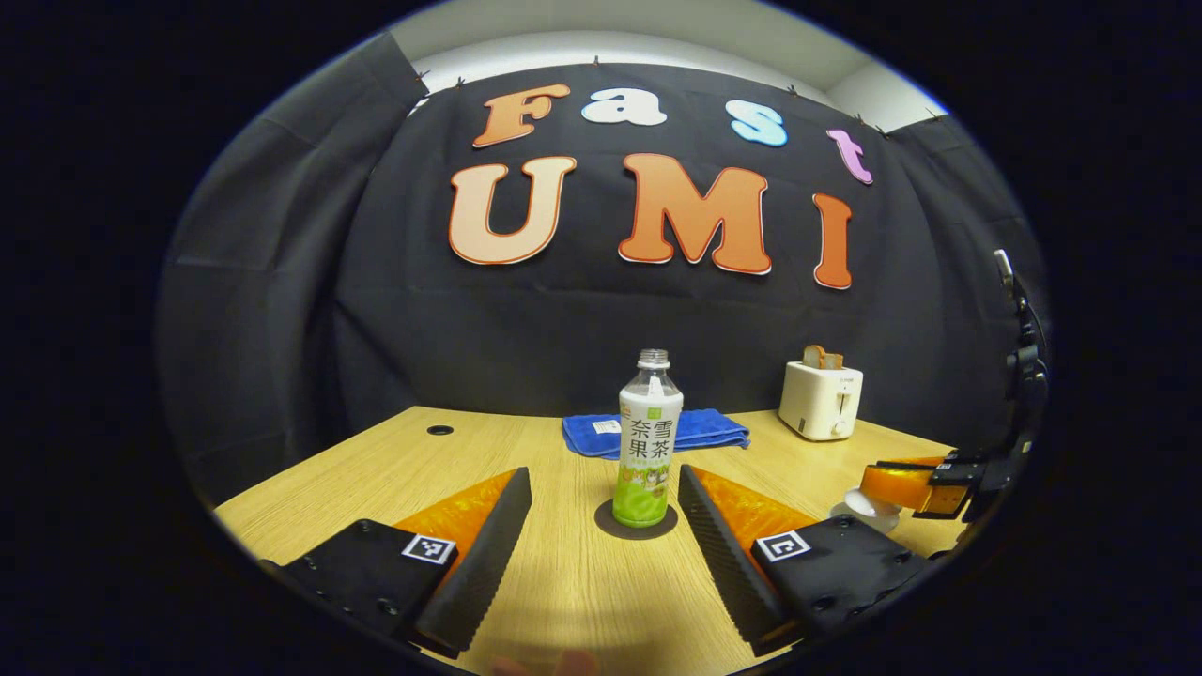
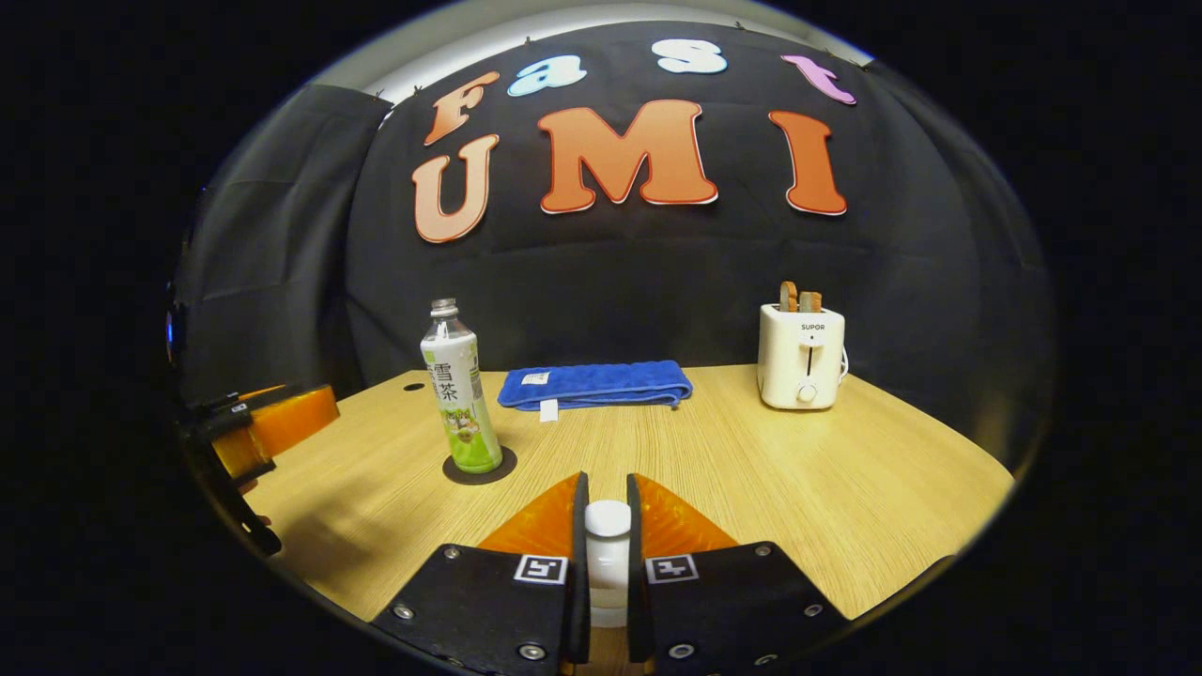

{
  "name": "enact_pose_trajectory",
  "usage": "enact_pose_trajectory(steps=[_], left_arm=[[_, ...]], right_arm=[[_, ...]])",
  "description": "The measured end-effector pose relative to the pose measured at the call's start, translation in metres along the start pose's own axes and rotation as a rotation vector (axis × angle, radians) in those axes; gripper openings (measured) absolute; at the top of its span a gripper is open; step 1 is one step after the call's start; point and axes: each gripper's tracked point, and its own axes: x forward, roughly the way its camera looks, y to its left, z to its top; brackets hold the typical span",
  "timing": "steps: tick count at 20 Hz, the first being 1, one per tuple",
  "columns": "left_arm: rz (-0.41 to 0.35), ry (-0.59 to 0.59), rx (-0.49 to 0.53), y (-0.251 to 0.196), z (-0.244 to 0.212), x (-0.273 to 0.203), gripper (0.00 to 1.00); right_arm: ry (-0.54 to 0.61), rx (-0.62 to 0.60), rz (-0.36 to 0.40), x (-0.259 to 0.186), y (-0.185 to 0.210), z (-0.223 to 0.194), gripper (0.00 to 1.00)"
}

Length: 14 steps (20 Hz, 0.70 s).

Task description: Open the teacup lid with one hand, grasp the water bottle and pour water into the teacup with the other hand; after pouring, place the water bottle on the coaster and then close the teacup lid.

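We see the water bottle (image 1: 647, 441) upright on its coaster (image 1: 603, 522), the left gripper (image 1: 601, 526) spread open before it, the right gripper (image 2: 608, 530) clamping the teacup lid (image 2: 608, 518).

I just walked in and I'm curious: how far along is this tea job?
Looks late. Done: the capless, green-labelled plastic water bottle stands on the dark round coaster, between the open left gripper fingers. In hand: the right gripper pinches the white teacup lid knob. Left: seating the lid, letting go. Whether water was poured, I can't see.
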Motion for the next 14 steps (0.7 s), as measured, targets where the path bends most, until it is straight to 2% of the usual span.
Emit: enact_pose_trajectory(steps=[8, 14], left_arm=[[0.012, 0.015, -0.028, 0.01, -0.005, -0.004, 0.97], [0.013, 0.021, -0.026, 0.009, -0.006, -0.004, 0.99]], right_arm=[[0.04, -0.036, -0.023, 0.008, 0.0, -0.015, 0.17], [0.053, -0.029, -0.027, 0.002, -0.003, -0.021, 0.26]])
